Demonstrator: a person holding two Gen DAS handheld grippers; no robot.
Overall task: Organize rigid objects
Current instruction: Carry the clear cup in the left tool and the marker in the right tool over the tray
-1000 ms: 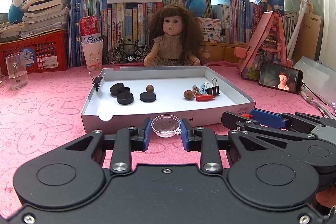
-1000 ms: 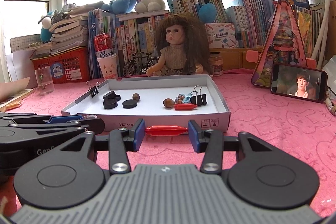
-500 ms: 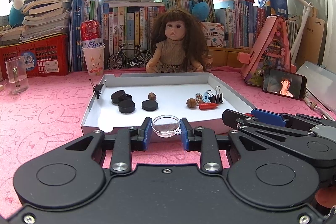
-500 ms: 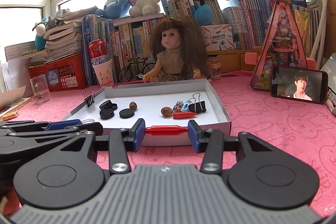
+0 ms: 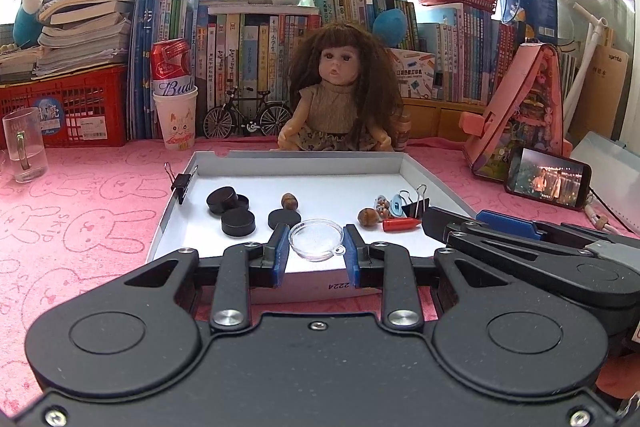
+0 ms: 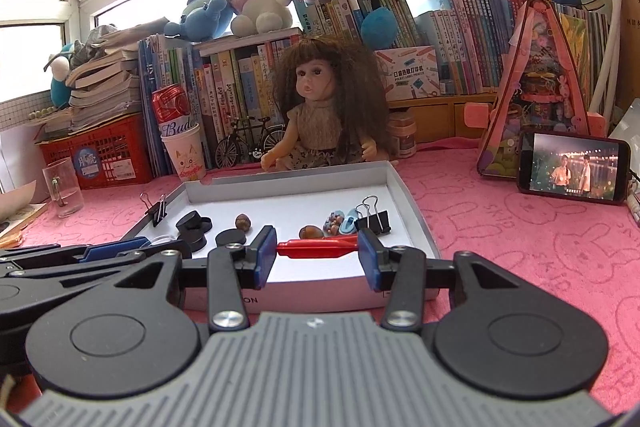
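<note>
Left wrist view: the left claw (image 5: 316, 249) is closed down narrow on a clear round dish (image 5: 316, 239), its blue pads pressing the dish's 2 sides. The white tray (image 5: 424, 173) lies straight ahead and just below, its near wall directly under the dish, so the drop spot is a short reach forward. Black discs (image 5: 232, 211) sit at the tray's left, a red peg (image 5: 400, 225) and binder clip (image 5: 416, 205) at its right.

Right wrist view: the right claw (image 6: 317, 254) is about half open, gripping a red pen-like piece (image 6: 316, 250) by its 2 ends, long axis running straight across from pad to pad. It hangs over the tray's near right part (image 6: 416, 223), beside a nut (image 6: 311, 231).
</note>
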